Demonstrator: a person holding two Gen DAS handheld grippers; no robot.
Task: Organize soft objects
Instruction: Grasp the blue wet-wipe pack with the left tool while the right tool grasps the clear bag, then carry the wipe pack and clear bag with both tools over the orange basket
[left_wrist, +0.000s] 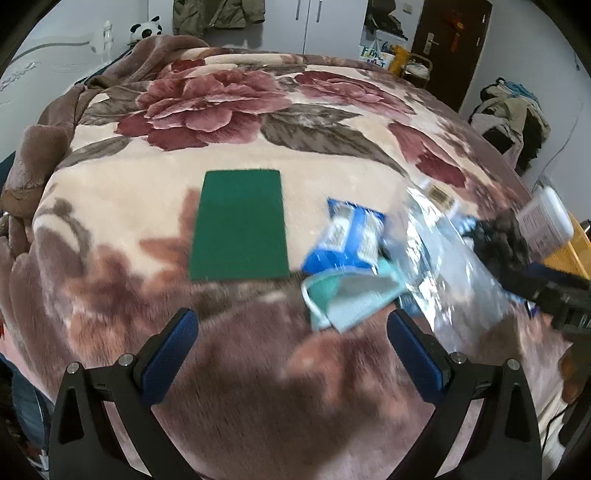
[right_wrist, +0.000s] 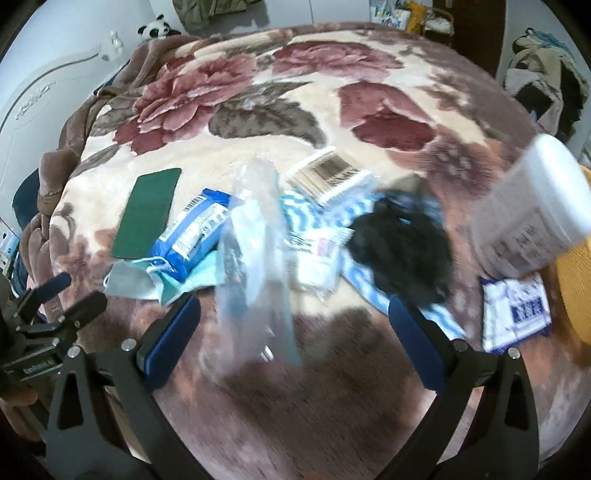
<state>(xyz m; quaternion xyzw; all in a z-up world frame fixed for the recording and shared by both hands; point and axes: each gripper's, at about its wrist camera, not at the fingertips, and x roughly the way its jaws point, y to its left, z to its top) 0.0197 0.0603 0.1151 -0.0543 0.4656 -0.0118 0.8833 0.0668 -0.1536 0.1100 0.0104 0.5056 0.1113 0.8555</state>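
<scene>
Both tongs, left (left_wrist: 291, 339) and right (right_wrist: 293, 325), are held wide apart and empty above the bed (left_wrist: 332, 155). The mask (left_wrist: 343, 299) is judged light and limp; it is best pinched at its folded edge.

The left wrist view looks forward and down along its spread fingers from low above the floral blanket (left_wrist: 229, 96), near the green pad (left_wrist: 239, 225), with the pile off to its right side. The right wrist view faces the same way from further right, close over the clear plastic bag (right_wrist: 255, 258) and black cloth (right_wrist: 402, 251). Both share the pad, the blue packet (left_wrist: 347, 236), the teal mask (right_wrist: 136, 280) and the white bottle (right_wrist: 532, 218); each catches the other gripper at its edge.
</scene>
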